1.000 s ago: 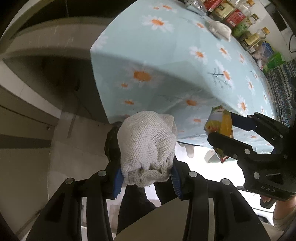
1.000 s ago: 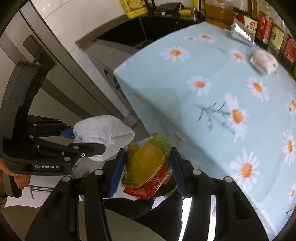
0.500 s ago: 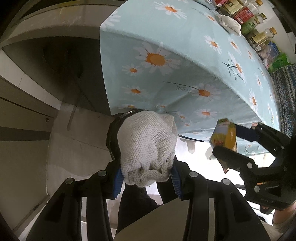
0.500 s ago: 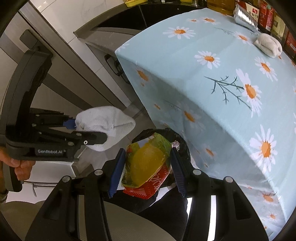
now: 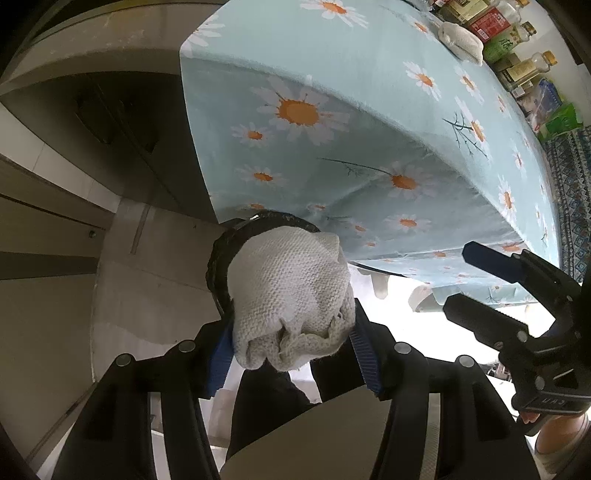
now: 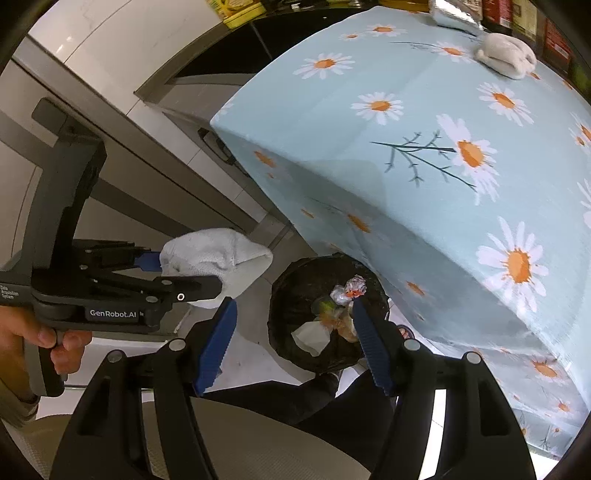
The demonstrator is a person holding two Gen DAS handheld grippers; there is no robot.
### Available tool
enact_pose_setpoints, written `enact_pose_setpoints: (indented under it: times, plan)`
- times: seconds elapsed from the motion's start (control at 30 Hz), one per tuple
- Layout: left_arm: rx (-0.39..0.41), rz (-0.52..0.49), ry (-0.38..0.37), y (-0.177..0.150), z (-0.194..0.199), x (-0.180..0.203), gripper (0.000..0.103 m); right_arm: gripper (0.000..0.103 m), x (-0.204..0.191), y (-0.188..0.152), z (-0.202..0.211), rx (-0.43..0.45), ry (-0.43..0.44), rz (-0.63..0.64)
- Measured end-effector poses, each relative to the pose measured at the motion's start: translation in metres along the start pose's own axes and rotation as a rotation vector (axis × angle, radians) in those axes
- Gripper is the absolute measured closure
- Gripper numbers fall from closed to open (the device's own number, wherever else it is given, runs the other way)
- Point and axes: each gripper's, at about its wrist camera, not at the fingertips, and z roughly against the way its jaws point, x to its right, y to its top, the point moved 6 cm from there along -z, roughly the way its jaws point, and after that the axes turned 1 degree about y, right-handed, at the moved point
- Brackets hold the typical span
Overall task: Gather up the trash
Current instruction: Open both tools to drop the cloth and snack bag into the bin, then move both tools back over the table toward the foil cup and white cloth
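Note:
My left gripper (image 5: 291, 328) is shut on a crumpled white cloth wad (image 5: 288, 295), held just above the rim of a black trash bin (image 5: 221, 251); both show in the right wrist view, the gripper (image 6: 177, 273) and the wad (image 6: 214, 258). My right gripper (image 6: 291, 332) is open and empty above the bin (image 6: 295, 280), which stands on the floor by the table corner. Inside lie wrappers and a yellow snack packet (image 6: 332, 317). The right gripper also shows in the left wrist view (image 5: 461, 277).
A table with a light-blue daisy cloth (image 6: 424, 155) overhangs the bin. On it lie another white cloth wad (image 6: 506, 55) and a silver packet (image 6: 454, 11); bottles (image 5: 498, 33) line its far edge. Cabinet fronts (image 6: 129, 166) stand to the left.
My right gripper has opened and let go of the yellow snack packet, which now lies in the bin. Both grippers have moved lower over the bin.

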Motion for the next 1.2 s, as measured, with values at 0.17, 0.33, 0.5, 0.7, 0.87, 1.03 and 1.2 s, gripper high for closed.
enact_pose_setpoints:
  times: [0.17, 0.33, 0.5, 0.7, 0.87, 1.03, 1.2]
  plan:
    - [0.002, -0.007, 0.004, 0.002, -0.001, 0.004, 0.031, 0.038, 0.005, 0.0, 0.006, 0.016, -0.003, -0.018]
    - [0.012, -0.009, 0.001, 0.005, 0.001, 0.005, 0.029, 0.038, 0.011, 0.001, 0.013, 0.033, -0.004, -0.027]
    - [0.018, -0.014, 0.003, 0.004, 0.005, 0.005, 0.029, 0.038, 0.011, 0.004, 0.015, 0.046, -0.009, -0.035]
    - [0.025, -0.021, -0.001, 0.005, 0.01, 0.006, 0.029, 0.038, 0.011, 0.006, 0.018, 0.059, -0.019, -0.038]
    - [0.045, -0.032, -0.012, 0.008, 0.017, 0.007, 0.029, 0.038, 0.009, 0.009, 0.026, 0.08, -0.038, -0.039]
    - [0.098, -0.053, -0.039, 0.016, 0.035, 0.009, 0.029, 0.038, 0.006, 0.019, 0.042, 0.125, -0.074, -0.041]
    - [0.144, -0.093, -0.054, 0.026, 0.056, 0.012, 0.029, 0.038, 0.007, 0.026, 0.059, 0.18, -0.116, -0.052]
